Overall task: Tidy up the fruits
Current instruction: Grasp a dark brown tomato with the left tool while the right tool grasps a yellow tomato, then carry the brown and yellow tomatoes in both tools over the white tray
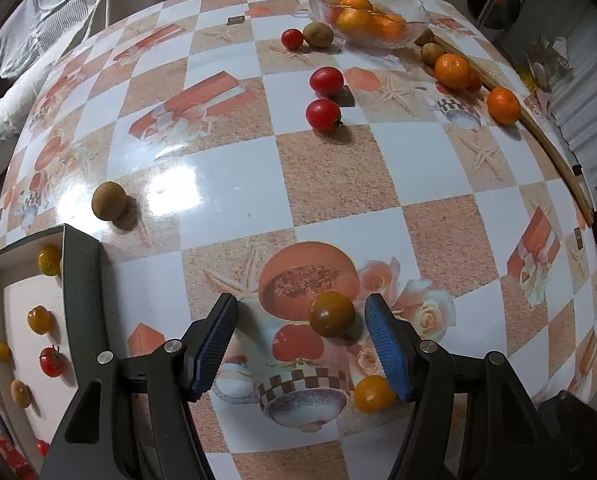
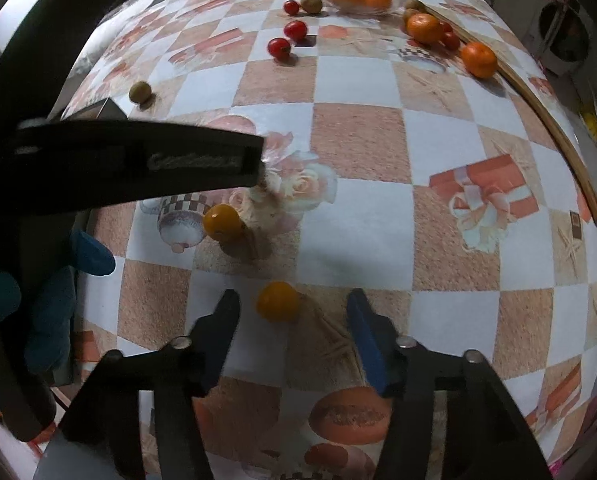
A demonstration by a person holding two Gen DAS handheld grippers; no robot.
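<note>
A dark greenish-brown tomato (image 1: 331, 314) sits round and glossy, ungrasped.

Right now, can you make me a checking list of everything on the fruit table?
Surface: checked tablecloth, glossy, with glare.
Job's things: glass bowl holding oranges; two loose oranges near the far right edge; red tomatoes mid-table; kiwis; white tray with small tomatoes inside.
Clutter: wooden stick along the right edge.
Grippers: left tool open around a dark tomato; right tool open, a yellow tomato between its fingers.
Cables: nothing seen.
Surroundings: bedding beyond the table.
</note>
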